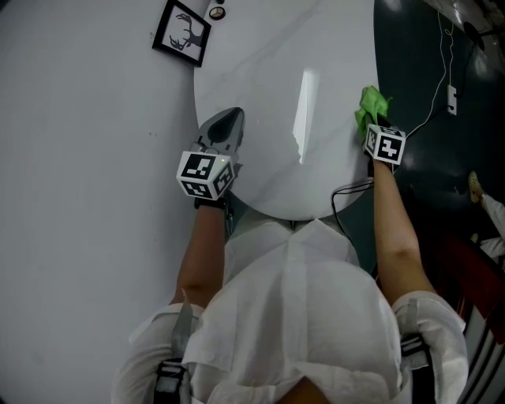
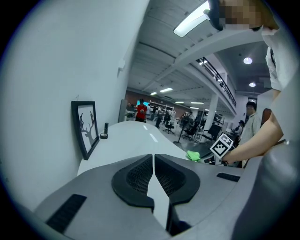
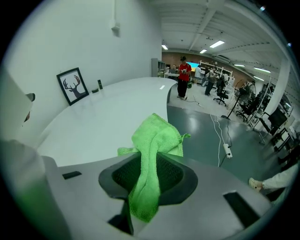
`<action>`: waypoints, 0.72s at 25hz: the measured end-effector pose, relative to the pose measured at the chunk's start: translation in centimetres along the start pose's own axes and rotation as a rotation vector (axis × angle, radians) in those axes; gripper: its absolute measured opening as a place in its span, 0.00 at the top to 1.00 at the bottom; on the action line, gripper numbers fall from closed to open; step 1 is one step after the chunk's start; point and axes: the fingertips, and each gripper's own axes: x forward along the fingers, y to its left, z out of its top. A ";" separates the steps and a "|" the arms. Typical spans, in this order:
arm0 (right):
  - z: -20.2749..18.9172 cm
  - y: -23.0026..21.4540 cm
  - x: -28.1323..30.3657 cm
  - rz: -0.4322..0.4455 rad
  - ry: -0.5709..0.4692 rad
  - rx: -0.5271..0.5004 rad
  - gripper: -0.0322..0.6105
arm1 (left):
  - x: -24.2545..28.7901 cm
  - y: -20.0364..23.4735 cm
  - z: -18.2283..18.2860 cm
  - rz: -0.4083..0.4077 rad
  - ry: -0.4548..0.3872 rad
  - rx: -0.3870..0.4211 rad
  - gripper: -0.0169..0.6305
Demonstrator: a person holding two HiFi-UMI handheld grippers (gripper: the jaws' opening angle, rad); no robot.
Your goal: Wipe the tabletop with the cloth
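Note:
A bright green cloth (image 1: 369,106) hangs bunched at the right edge of the white rounded tabletop (image 1: 268,95). My right gripper (image 1: 371,126) is shut on it. In the right gripper view the cloth (image 3: 157,138) runs down between the jaws of the right gripper (image 3: 152,157) and puffs out above them, over the table's rim. My left gripper (image 1: 229,118) rests low over the table's near left edge. In its own view the left gripper (image 2: 153,159) has its jaws together with nothing between them. The cloth (image 2: 192,154) shows far off to the right there.
A framed deer picture (image 1: 182,31) leans against the wall at the table's far left, with a small dark round object (image 1: 217,12) beside it. A white wall borders the left. Dark floor with a cable and power strip (image 1: 451,99) lies right of the table.

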 end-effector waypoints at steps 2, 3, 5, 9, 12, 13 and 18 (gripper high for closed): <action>-0.6 0.2 -0.5 -0.004 0.004 0.018 0.82 | -0.3 0.1 0.1 0.003 -0.004 0.001 0.93; -0.9 0.4 -0.8 -0.002 0.006 0.023 0.82 | -0.4 0.1 0.1 0.005 -0.006 0.002 0.93; -1.3 1.4 -1.1 0.007 0.009 0.022 0.82 | -0.8 0.3 0.2 0.010 -0.009 0.004 0.93; -1.7 4.4 -1.4 0.039 0.015 0.005 0.82 | -1.7 0.9 0.1 0.019 -0.011 0.003 0.93; -1.5 7.5 -1.5 0.080 0.013 -0.018 0.82 | -2.5 1.2 -0.1 0.025 -0.013 0.000 0.93; -1.4 8.6 -1.6 0.093 0.012 -0.025 0.82 | -2.7 1.3 -0.2 0.027 -0.014 -0.001 0.93; -1.2 14.2 -1.7 0.154 0.009 -0.066 0.82 | -4.0 1.9 -0.5 0.031 -0.018 -0.003 0.93</action>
